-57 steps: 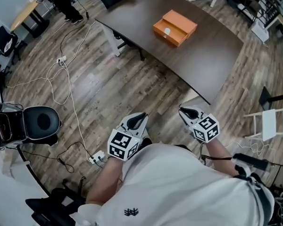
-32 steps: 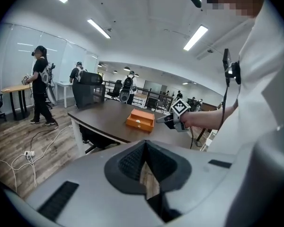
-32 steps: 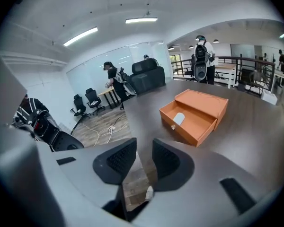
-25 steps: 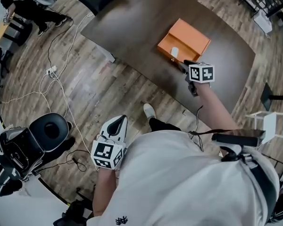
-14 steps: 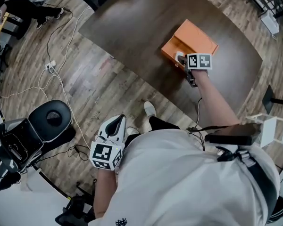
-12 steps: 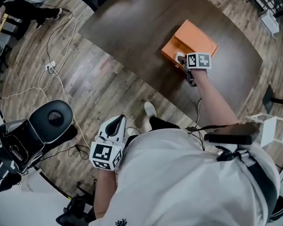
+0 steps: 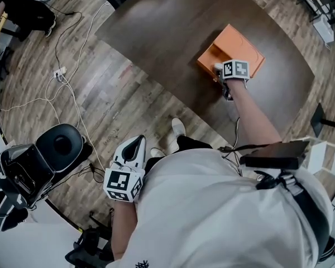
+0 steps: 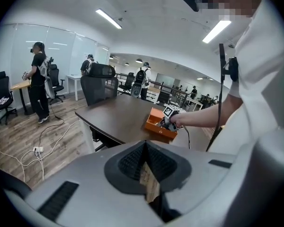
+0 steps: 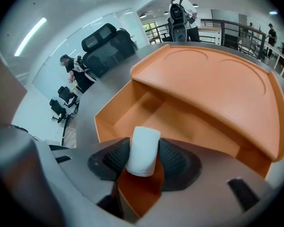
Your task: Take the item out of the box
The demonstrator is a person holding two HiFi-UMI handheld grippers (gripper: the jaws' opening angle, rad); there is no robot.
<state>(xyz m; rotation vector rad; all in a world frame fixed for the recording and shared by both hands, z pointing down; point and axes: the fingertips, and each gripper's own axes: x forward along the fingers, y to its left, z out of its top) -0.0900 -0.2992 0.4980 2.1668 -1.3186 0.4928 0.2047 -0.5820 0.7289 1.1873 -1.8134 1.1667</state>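
Step in hand, as judged: getting hold of the white roll (image 9: 143, 148) in the open tray (image 9: 180, 119) of the orange box (image 7: 243, 43).

- **Right gripper:** Note right gripper (image 9: 142, 163) reaching over the tray's near rim, jaws opening. Roll between the two black pads (image 9: 117, 158), flanked closely, not clamped as far as can be told.
- **Roll and box:** Roll at the near edge of the tray, rest of tray bare, lid (image 9: 213, 84) covering the far part. Box on the dark table (image 7: 173, 32), toward its right side.
- **Left gripper:** Left gripper (image 7: 135, 145) closed on nothing, hanging low by the body over the wood floor (image 7: 100, 110), well apart from the table.

To do well:
- Keep pads square on the roll's round sides and centre it between them.
- Push in slightly deeper, taking the roll's middle and not only its near end.
- Close gently; looks soft, likely to squash or pivot.
- Lift straight up, clear of the near rim, before pulling back.
- Watch for a jaw tip catching the rim and dragging the light box along; nothing steadying it.
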